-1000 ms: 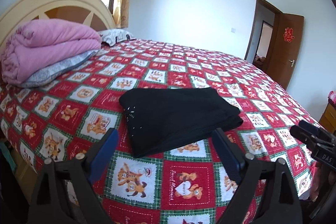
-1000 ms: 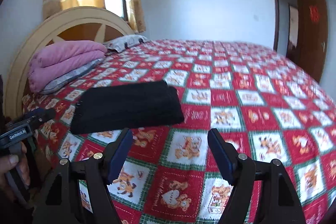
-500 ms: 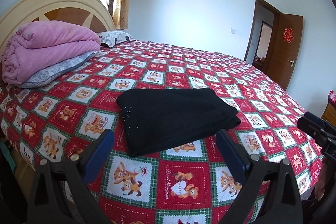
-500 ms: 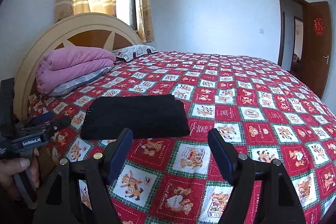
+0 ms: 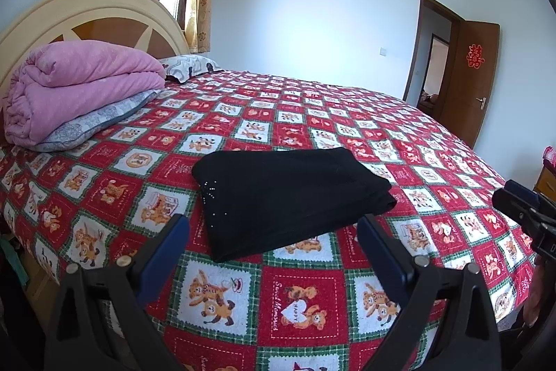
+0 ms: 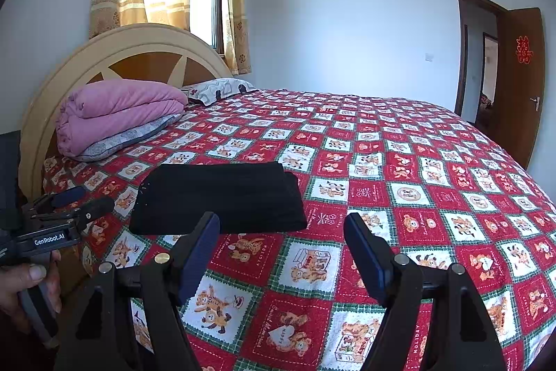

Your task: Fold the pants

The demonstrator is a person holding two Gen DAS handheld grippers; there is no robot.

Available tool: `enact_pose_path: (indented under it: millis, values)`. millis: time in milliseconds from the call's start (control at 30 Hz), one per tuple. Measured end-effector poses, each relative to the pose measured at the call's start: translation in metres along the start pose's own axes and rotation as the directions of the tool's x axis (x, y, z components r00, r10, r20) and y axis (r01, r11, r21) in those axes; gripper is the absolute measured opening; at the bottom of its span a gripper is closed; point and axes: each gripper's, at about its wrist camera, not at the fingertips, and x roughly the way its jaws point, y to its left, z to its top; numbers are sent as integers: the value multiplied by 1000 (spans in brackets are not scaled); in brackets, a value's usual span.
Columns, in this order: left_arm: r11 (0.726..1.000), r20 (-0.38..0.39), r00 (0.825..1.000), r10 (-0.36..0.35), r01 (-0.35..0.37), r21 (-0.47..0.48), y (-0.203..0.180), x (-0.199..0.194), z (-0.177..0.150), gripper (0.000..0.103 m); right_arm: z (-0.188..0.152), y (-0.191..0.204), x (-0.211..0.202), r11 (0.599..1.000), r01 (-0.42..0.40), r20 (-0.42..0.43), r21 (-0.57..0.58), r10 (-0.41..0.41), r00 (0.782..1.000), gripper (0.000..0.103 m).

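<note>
The pants (image 5: 292, 200), black and folded into a flat rectangle, lie on the bedspread (image 5: 302, 298), a red, green and white patchwork of cartoon bears. From my left gripper (image 5: 272, 232) I see them just ahead of the jaws and between the two blue fingers' lines; the jaws stand wide apart with nothing between the pads, and no pad touches the cloth. A sprinkle of small shiny dots marks the pants' corner nearest the left-hand finger (image 5: 166, 246). From my right gripper (image 6: 281, 239) the pants (image 6: 219, 197) sit ahead and toward the left-hand finger, whose tip overlaps their near edge in the view; I cannot tell if it touches. These jaws are also parted and hold nothing. At that view's left edge a hand (image 6: 21, 284) grips the handle of the left gripper (image 6: 66, 207). Far beyond the jaws, a folded pink quilt (image 5: 80, 86) rests on a grey pillow (image 5: 100, 120) against the arched headboard (image 5: 87, 13). A brown door (image 5: 476, 79) stands open far ahead and to the right.
</note>
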Motion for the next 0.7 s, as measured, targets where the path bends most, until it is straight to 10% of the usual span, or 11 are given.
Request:
enact_pose_path:
  millis: [700]
  values:
    - [997, 50, 998, 44, -47, 55, -5, -11, 11, 103, 2, -1, -3, 1000, 10, 3, -3, -10, 1000, 75]
